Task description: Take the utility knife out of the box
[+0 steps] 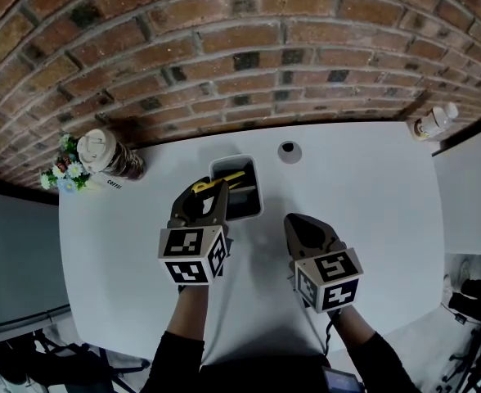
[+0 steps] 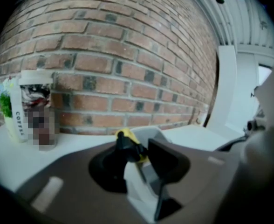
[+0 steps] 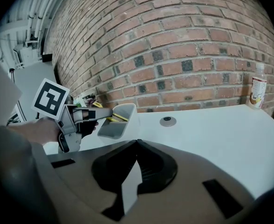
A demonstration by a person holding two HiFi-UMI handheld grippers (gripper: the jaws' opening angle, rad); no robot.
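Evidently your left tongs (image 1: 206,193) reach in low over the near end of the small grey open-topped plastic box (image 1: 258,188) because the yellow utility knife (image 1: 224,179) lies slanted inside it. One end of the knife pokes above the rim, and that raised end looks like the easiest place to grip. The box stands on the white desk (image 1: 363,195), close to the red brick wall (image 1: 249,47), and the knife is not yet out of it. In the left gripper view your left tongs (image 2: 139,148) have narrowed to a slim gap, with the knife's yellow body (image 2: 133,138) caught between the two black jaws, so I judge them clamped on it rather than merely hovering. Your right tongs (image 1: 298,221) sit well apart from the box, off to its right and nearer to you, probably parked to keep clear of the lift. In the right gripper view those tongs (image 3: 137,143) are pressed together at the tips, holding and touching nothing. The box (image 3: 123,120) and the knife (image 3: 113,117) show beyond them.
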